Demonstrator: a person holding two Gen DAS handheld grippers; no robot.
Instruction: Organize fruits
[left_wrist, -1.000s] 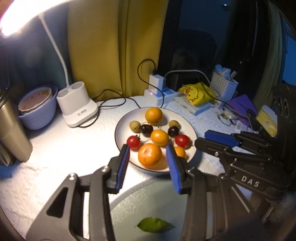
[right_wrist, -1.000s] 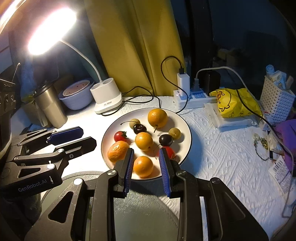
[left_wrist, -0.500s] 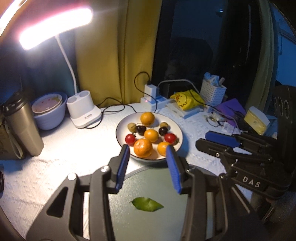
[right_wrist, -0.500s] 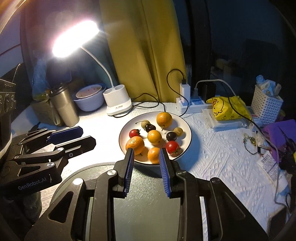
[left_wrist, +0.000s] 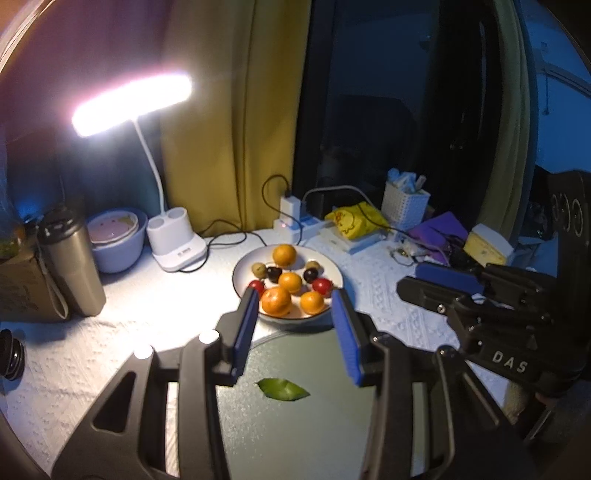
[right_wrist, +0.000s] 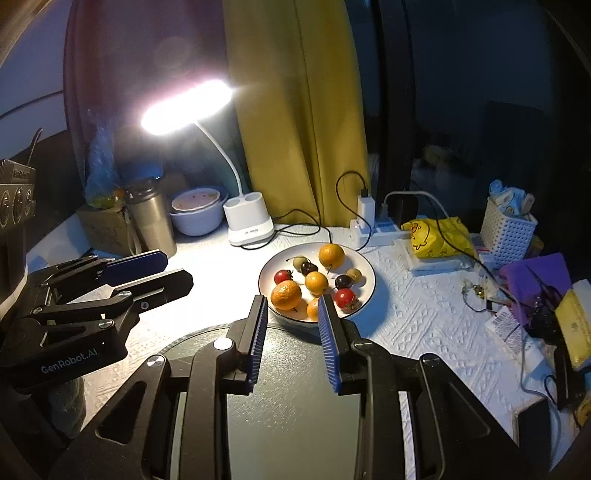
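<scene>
Left wrist view: we've backed both grippers away from the plate (left_wrist: 334, 266); left gripper (left_wrist: 295, 314) and right gripper (right_wrist: 291, 314) fingers wide, empty; fruits (left_wrist: 287, 282) look arranged.

We see the right gripper (right_wrist: 293, 306) with its blue fingers (right_wrist: 258, 332) parted and empty above a dark round surface (right_wrist: 291, 398). Just beyond, at twelve o'clock, sits a white plate (right_wrist: 364, 269) of fruit: oranges (right_wrist: 285, 294), red tomatoes (right_wrist: 345, 298), dark cherries (right_wrist: 343, 281). At nine o'clock hangs the left gripper (right_wrist: 162, 271), its fingers apart. At eleven o'clock, a lit lamp (right_wrist: 186, 107) stands on the table (right_wrist: 413, 314).
</scene>
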